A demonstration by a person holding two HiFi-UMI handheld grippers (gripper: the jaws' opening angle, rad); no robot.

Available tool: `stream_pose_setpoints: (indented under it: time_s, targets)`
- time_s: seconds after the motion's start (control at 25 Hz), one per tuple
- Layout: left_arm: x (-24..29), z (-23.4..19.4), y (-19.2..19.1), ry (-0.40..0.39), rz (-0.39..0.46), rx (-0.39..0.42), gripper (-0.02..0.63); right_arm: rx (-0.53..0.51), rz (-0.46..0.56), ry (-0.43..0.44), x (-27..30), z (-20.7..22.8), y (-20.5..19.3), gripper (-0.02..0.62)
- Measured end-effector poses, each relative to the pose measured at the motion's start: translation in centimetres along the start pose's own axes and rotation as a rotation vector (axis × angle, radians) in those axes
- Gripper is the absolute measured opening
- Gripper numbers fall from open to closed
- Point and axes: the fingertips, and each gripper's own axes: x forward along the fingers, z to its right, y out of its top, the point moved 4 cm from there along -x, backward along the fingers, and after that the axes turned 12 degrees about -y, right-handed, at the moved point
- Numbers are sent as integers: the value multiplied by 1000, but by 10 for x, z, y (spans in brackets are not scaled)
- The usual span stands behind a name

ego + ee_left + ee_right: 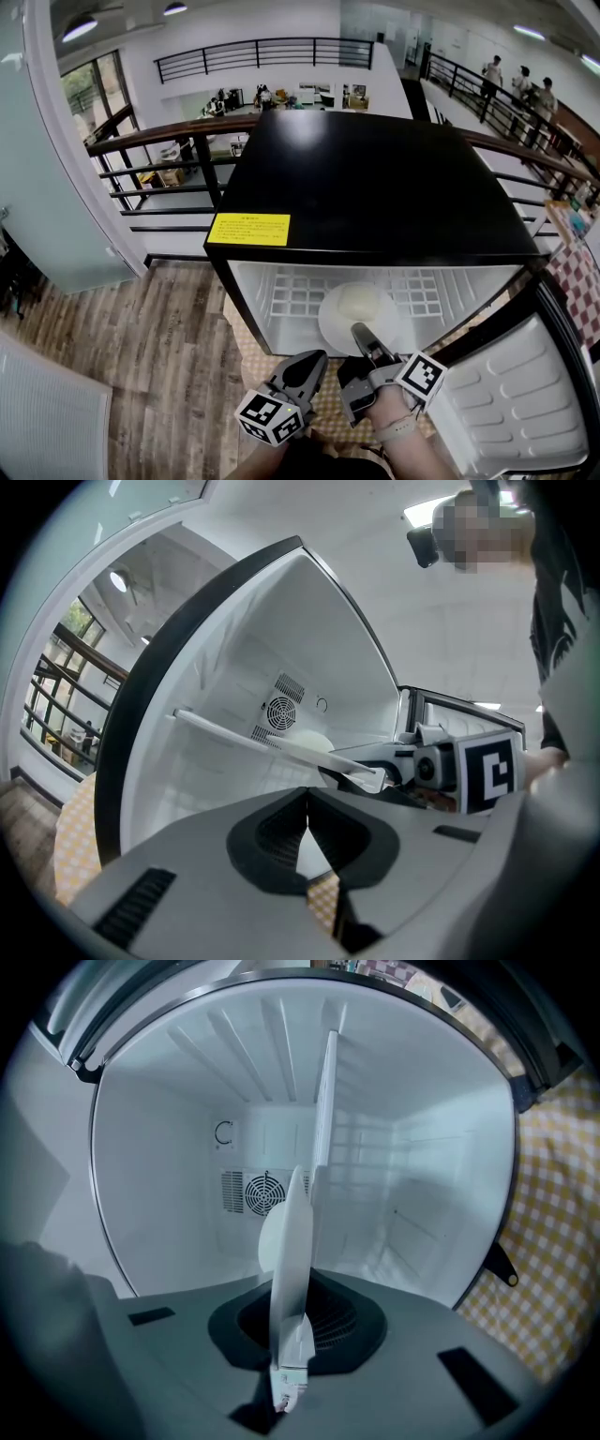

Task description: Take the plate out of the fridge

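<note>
So: right gripper (362, 337) clamped on plate (361, 309), inside the open fridge (375, 187).
Jaws pinch the plate's near rim; the plate sits over the wire shelf (281, 295), possibly just lifted, hard to tell. Left gripper (307, 822) jaws pressed together, empty, in front of the fridge.

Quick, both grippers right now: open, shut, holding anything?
Left gripper: tongs shut, nothing between them.
Right gripper: tongs shut on the rim of the plate.
</note>
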Motion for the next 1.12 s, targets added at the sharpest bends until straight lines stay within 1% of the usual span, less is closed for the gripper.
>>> stream_pose_setpoints:
  time_s: [0.12,0.24,0.36,0.52,0.64,0.8,1.12]
  targets:
    - [0,-2,1,5,2,1,9,-14,-16,5,-4,0,1,44]
    - [0,-2,1,8,3,0,9,-18,-2,14,-4,1,3,46]
    - [0,-2,1,9,3,0,9,0,9,32,-2,2,4,46]
    - [-3,-4,1,22,6,-5,9,37,23,78,1,3,4,46]
    - [-5,-5,1,31,7,-5,9,41,34,102,2,3,4,46]
    - [-6,-3,0,33,9,-3,9,10,23,91,1,3,4,44]
    - [-8,10,1,31,16,7,9,-5,-23,103,-18,4,-4,44]
